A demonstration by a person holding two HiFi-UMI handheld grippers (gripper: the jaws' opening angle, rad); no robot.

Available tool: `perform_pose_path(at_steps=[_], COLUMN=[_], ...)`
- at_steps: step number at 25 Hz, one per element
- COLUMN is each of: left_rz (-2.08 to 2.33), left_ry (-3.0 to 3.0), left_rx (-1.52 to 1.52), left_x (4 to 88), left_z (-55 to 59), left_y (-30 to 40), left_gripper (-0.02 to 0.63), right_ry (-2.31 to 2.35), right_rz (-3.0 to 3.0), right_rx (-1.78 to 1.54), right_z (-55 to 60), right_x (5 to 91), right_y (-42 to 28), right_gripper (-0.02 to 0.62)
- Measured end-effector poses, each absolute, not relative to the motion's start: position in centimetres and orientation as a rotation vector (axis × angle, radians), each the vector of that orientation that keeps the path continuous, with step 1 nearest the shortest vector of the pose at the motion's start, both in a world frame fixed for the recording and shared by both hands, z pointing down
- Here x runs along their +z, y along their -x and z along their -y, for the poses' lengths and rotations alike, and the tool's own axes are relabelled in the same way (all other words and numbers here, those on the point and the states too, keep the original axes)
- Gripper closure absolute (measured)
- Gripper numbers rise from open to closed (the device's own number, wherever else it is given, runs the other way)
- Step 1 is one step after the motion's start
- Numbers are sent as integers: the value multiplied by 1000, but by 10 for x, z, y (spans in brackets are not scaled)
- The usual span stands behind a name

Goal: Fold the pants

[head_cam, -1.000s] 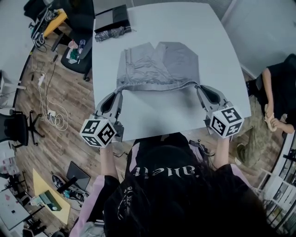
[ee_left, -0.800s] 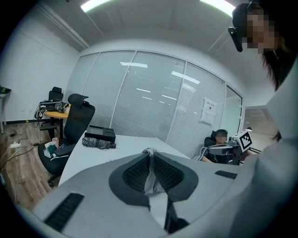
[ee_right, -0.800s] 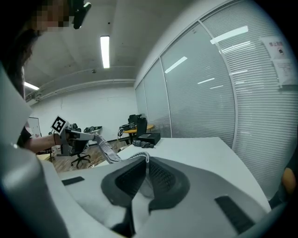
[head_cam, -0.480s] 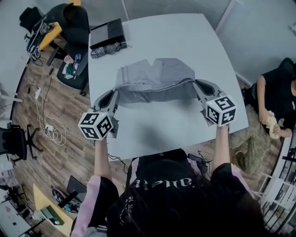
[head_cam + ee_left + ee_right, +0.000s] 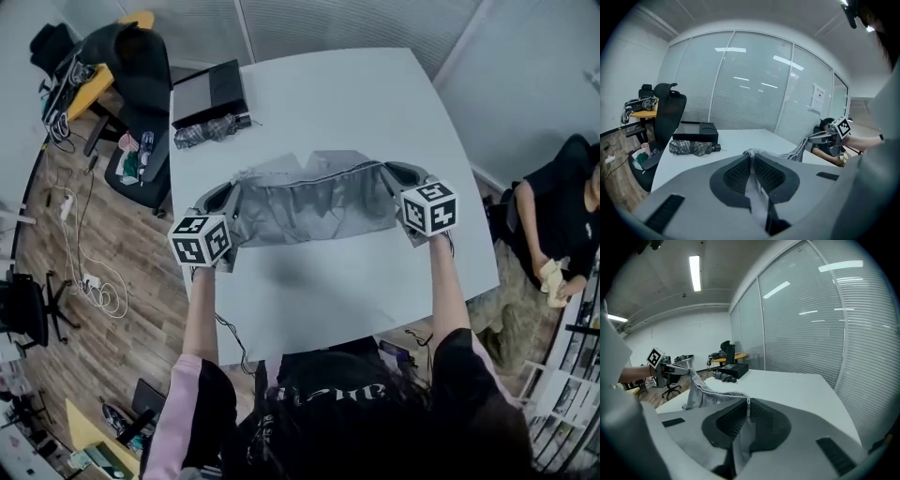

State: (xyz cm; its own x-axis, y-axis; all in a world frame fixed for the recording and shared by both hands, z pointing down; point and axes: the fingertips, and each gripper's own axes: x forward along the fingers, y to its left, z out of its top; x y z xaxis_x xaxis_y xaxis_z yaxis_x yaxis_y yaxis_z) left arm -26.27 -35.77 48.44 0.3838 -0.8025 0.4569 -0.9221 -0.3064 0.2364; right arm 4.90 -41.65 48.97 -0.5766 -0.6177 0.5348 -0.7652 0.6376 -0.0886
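Grey pants (image 5: 309,202) lie across the middle of the white table (image 5: 356,94), their near edge lifted and stretched between my two grippers. My left gripper (image 5: 231,193) is shut on the left end of that edge, and cloth (image 5: 757,197) shows pinched between its pads. On the right end my right gripper (image 5: 390,170) is shut as well, fabric (image 5: 740,441) hanging from its jaws. In the right gripper view the pants (image 5: 701,392) sag in a band toward the left gripper (image 5: 675,370). The left gripper view shows the right gripper (image 5: 820,137) across the table.
A folded umbrella (image 5: 211,131) and a black box (image 5: 208,92) lie at the table's far left corner. A black office chair (image 5: 131,56) stands beyond it. A person (image 5: 562,206) sits on the right of the table. Cables lie on the wooden floor at left.
Both grippers moved away from the person toward the far side of the table, carrying the held edge over the rest of the pants, which now bunch beneath it.
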Motion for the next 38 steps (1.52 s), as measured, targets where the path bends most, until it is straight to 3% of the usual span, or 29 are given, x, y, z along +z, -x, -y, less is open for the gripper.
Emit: perform_pose_path(at_steps=[10,19,22,23,25,38], left_rz=[1386,1364,1378,1376,1373,1439], left_ry=[-2061,-1896,-1876,-1876,-1863,-1949], left_rx=[538,640,680,690,693,318], left_x=[577,644,648,649,650,559], left_z=[399,377,373,371,366,318], left_y=[262,262,262,261,263,256], left_gripper=[561,560,552,526,403,397], right_ry=[-1055,-990,-955,-946,-945,-1042], right_rz=[2197,2071,2081,2086,2104,2408], right_rx=[570,637,603,607,615,633], right_z=[456,423,414,413,411,378], right_x=[580,652,654,652,646,553], right_y=[-57,-60,-55,-55,-55,-34], right_gripper=[560,560,557,540,482,474])
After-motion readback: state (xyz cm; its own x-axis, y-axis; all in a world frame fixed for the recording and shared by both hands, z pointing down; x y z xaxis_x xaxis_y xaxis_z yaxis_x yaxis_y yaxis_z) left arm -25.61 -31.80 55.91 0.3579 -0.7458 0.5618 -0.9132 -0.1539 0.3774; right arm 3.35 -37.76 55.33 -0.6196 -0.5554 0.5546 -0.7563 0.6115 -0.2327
